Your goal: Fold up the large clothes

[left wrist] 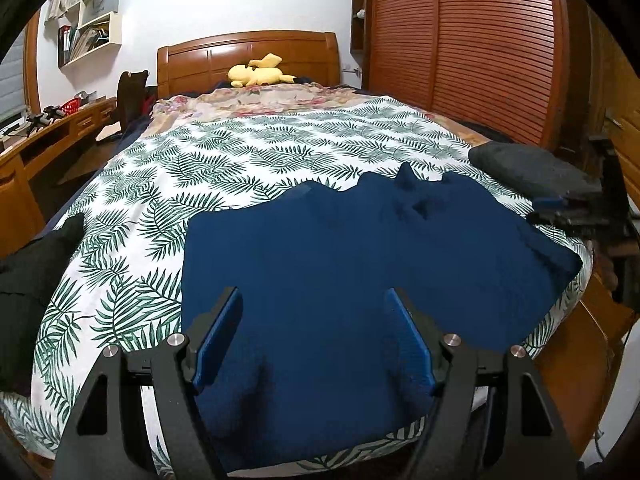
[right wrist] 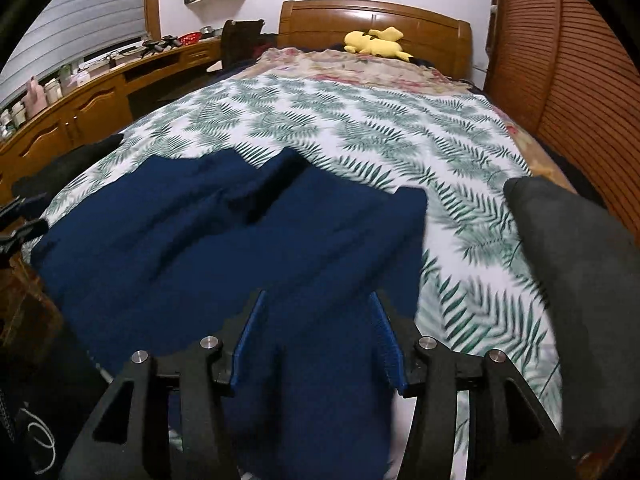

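A large navy blue garment lies spread across the near end of the bed, on a white sheet printed with green fern leaves; its far edge is uneven, with a few small peaks of cloth standing up, and its near edge runs under both cameras. The left gripper hangs just above the cloth with its jaws spread wide, the blue pads apart and nothing caught between them; the right gripper sits over the garment's other side, jaws likewise parted with only flat cloth seen in the gap, though whether the tips touch the fabric is hard to judge from this angle. In the right wrist view a fold ridge runs diagonally through the middle of the garment; the right-hand edge of that view is blurred. A dark grey bundle of cloth rests at the bed's right edge, just beside the garment; a black item lies at the left edge, apart from it. Further up the bed lies a floral cover, and a yellow plush toy rests against the wooden headboard. A slatted wooden wardrobe stands to the right; a wooden worktop runs along the left wall.
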A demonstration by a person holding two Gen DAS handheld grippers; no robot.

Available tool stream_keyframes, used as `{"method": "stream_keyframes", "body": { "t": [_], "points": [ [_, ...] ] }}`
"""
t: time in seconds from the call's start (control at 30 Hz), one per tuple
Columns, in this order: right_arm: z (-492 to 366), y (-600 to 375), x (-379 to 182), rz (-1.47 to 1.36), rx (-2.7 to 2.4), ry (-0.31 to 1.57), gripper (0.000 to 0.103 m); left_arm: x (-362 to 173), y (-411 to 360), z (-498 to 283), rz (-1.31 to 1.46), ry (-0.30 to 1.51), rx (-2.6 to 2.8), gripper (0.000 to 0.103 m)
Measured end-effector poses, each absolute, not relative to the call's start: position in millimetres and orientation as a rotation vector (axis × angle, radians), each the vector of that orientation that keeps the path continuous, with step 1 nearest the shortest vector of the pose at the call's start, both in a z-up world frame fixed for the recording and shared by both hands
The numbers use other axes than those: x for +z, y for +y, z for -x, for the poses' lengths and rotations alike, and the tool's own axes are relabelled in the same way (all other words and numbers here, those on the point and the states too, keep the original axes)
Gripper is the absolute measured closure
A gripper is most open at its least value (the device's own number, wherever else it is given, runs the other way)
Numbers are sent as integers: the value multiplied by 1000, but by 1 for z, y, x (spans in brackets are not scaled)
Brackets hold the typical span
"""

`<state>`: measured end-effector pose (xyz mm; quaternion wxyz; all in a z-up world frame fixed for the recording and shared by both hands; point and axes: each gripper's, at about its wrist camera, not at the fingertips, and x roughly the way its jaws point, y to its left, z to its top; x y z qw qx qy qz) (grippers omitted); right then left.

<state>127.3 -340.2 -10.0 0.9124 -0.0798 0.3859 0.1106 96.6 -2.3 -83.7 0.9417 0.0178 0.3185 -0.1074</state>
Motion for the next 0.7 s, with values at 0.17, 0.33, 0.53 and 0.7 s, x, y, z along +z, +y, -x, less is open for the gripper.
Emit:
{"method": "stream_keyframes", "body": {
  "t": [0.17, 0.33, 0.53, 0.7],
  "points": [
    [-115, -334, -17, 149, 254, 808, 49, -83, 1, -90, -46, 641, -207, 28],
    [-128, -338, -34, 166, 203, 857, 49, -90, 16, -77, -30, 651, -185, 28],
    [-128, -340, -48, 157, 208, 864, 48, -104, 40, -62, -18, 697, -131, 28],
    [-123, -329, -45, 172, 168, 851, 48, -113, 55, -56, -4, 723, -95, 28]
  ]
}}
